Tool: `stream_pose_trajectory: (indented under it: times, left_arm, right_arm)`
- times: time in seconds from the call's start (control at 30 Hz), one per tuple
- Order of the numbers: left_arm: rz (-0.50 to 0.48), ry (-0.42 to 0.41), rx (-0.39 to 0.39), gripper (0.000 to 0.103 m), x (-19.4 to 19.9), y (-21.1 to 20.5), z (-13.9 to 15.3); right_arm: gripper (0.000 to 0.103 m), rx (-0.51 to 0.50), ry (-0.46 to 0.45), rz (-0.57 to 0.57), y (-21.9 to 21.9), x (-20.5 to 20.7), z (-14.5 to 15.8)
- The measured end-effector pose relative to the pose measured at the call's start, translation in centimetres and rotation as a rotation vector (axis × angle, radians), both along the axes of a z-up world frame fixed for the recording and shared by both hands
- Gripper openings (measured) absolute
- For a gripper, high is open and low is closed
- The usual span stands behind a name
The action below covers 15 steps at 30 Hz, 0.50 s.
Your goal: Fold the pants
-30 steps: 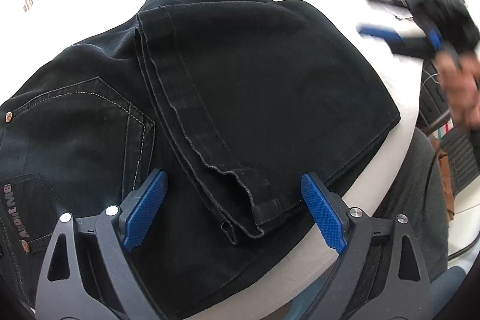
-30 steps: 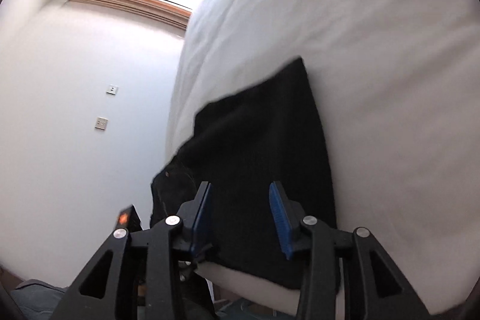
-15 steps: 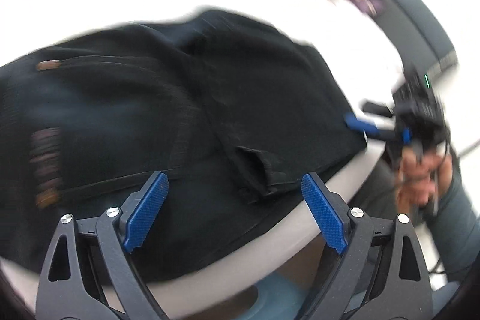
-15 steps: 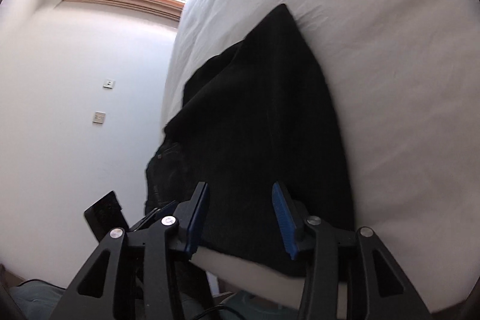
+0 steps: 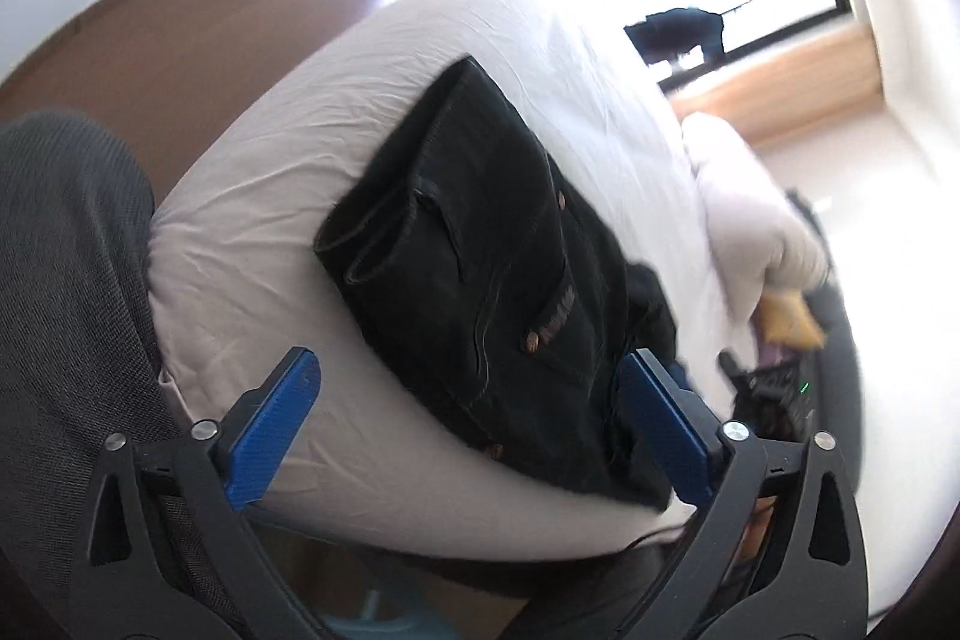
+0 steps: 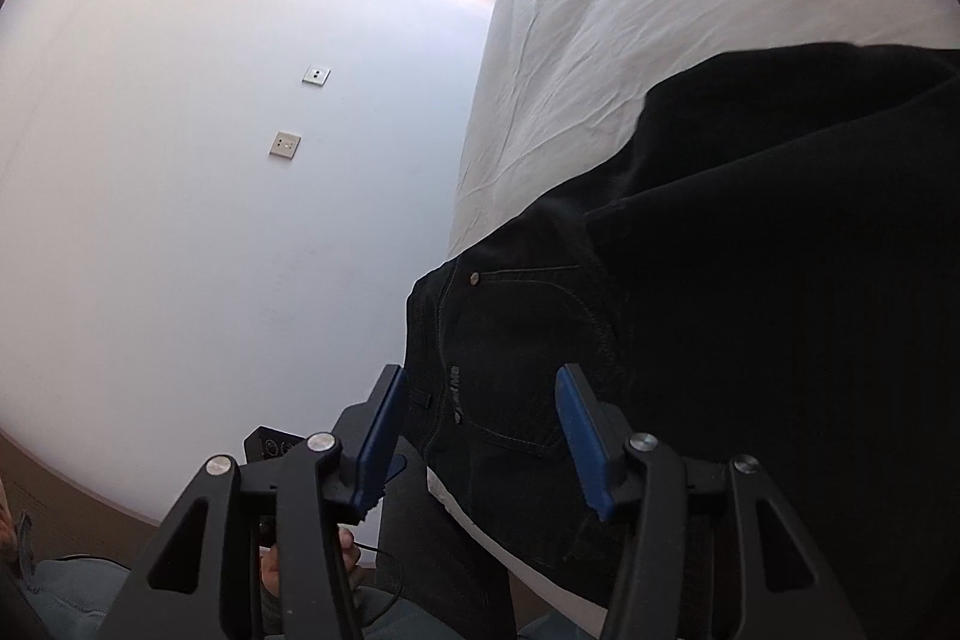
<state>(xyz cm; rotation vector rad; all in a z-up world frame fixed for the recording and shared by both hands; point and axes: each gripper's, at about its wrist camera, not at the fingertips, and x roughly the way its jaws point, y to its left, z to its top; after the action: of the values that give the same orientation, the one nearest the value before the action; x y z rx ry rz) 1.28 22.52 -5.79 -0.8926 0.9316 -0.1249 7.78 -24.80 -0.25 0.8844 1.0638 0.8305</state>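
Observation:
The black jeans point(image 5: 498, 268) lie folded on the white bed point(image 5: 240, 220), waist and back pocket toward me at the bed's near edge. My left gripper point(image 5: 474, 430) is open and empty, held off the bed's edge below the waist end. In the right wrist view the jeans point(image 6: 750, 310) fill the right side, with the folded leg over the pocket area. My right gripper point(image 6: 480, 436) is open and empty, its blue pads on either side of the pocket just above the cloth at the bed's edge.
A brown headboard point(image 5: 180, 28) stands behind the bed. Pillows point(image 5: 756, 220) and a yellow cushion point(image 5: 786, 322) lie at the right. The right gripper's body point(image 5: 774, 394) shows at the bed's right edge. A white wall with switch plates point(image 6: 285, 142) lies to the left.
The left gripper swung left from over the folded hem to off the bed's edge at the waist end. The right gripper moved in close over the pocket. Both stayed open.

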Motion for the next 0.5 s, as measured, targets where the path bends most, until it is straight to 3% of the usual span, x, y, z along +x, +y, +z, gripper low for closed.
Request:
stream_pose_trajectory:
  times: [0.23, 0.5]
  left_arm:
    - [0.007, 0.032, -0.061, 0.103, 1.4, -0.1, -2.4]
    - [0.069, -0.001, -0.228, 0.099, 3.1, 0.6, -5.5]
  right_arm:
    - [0.055, 0.048, 0.027, 0.027, 2.8, -0.1, -1.1]
    - [0.055, 0.13, 0.037, -0.015, 1.0, -0.4, -1.7]
